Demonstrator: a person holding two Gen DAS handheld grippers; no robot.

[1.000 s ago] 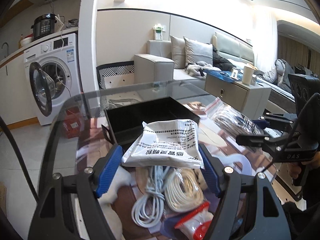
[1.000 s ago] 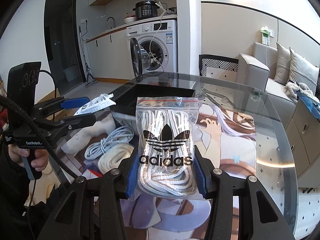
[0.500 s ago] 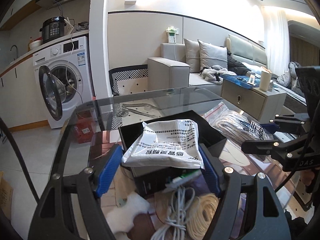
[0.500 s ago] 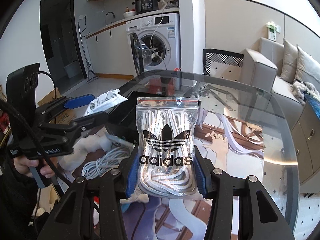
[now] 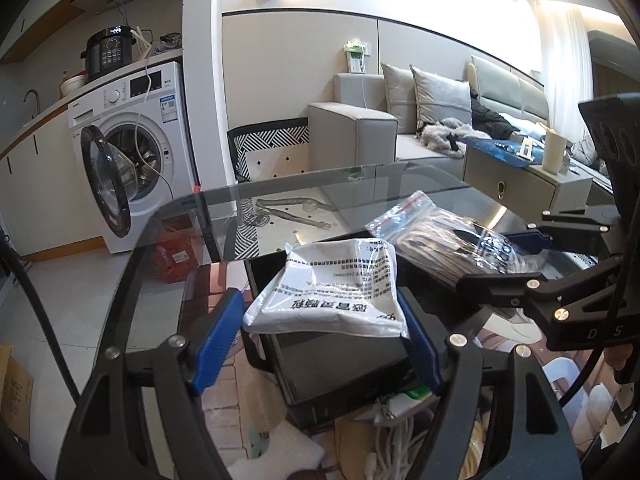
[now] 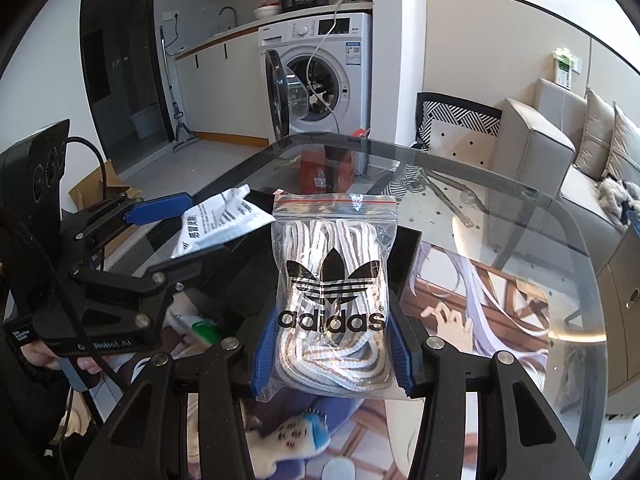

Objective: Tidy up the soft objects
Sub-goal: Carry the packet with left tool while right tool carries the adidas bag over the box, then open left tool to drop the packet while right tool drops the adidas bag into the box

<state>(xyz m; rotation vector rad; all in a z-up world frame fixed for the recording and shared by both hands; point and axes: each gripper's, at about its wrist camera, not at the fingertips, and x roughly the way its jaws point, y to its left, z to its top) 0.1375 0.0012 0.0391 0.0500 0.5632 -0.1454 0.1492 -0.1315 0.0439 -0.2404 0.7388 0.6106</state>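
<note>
Both my grippers tilt downward over the black tray (image 5: 340, 364) — left gripper (image 5: 320, 332) clamping the white pouch (image 5: 332, 284), right gripper (image 6: 330, 354) clamping the laces bag (image 6: 332, 280).

2 tongs (image 5: 324, 344) (image 6: 332, 354), 1 white pouch (image 5: 332, 288), 1 zip bag of laces (image 6: 334, 300), 1 black box (image 5: 344, 364).

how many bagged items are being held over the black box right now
2. The white printed packet sits between the left tongs; the clear zip bag of laces is clamped in the right tongs. Both hang above the black box. More bags may be hidden.
</note>
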